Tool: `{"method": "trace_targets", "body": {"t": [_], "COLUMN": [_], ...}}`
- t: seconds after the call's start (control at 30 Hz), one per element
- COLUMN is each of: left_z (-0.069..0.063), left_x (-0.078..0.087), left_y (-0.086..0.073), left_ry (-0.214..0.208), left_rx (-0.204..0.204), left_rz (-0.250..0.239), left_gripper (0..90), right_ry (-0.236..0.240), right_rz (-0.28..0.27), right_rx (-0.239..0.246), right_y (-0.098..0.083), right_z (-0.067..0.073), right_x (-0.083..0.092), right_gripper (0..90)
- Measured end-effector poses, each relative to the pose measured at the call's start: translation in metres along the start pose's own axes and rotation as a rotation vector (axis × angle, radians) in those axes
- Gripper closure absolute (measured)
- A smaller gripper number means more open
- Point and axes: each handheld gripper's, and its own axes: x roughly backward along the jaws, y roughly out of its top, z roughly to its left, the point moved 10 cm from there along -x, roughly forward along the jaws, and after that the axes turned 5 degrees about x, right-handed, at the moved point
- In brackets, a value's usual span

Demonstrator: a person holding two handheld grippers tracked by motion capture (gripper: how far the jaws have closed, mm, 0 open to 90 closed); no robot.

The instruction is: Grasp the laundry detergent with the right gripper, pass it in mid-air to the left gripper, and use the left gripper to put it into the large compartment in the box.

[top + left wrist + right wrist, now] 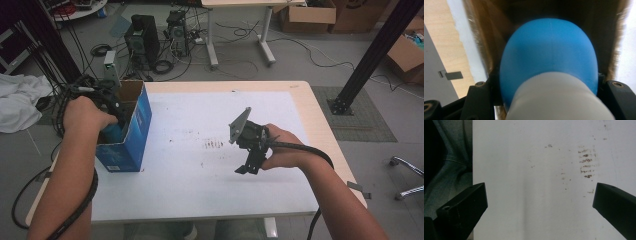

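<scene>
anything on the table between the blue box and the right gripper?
No objects. In the high view the white table top between the blue box and the right gripper is bare apart from small brown smudges.

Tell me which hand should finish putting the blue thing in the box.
Left. The left gripper is already inside the blue box, shut on the blue and white thing. The right gripper hangs open over the white table, away from the box.

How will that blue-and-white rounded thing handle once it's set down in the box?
The blue-and-white rounded object has a smooth domed end, so it probably rolls and slips easily. The left hand-held gripper is shut on it inside the tall blue cardboard box, which might tip.
</scene>
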Motion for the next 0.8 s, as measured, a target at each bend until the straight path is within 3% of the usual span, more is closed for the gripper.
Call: {"method": "trace_targets", "body": {"t": [0.27,0.8], "left_z": [0.001,0.000], "left_x": [-0.018,-0.019], "left_y": [-0.001,-0.002], "left_ry": [-0.003,0.005], "left_rx": [-0.001,-0.001], "left_rz": [0.004,0.001], "left_gripper": [39.1,38.7], "right_ry": [0.004,0.007], "right_rz": [-0.005,-0.010], "right_rx": [-0.001,-0.003], "right_y": [0.002,0.003], "right_z": [0.000,0.000], "right_x": [-0.002,-0.004], "right_gripper": [0.0,0.0]}}
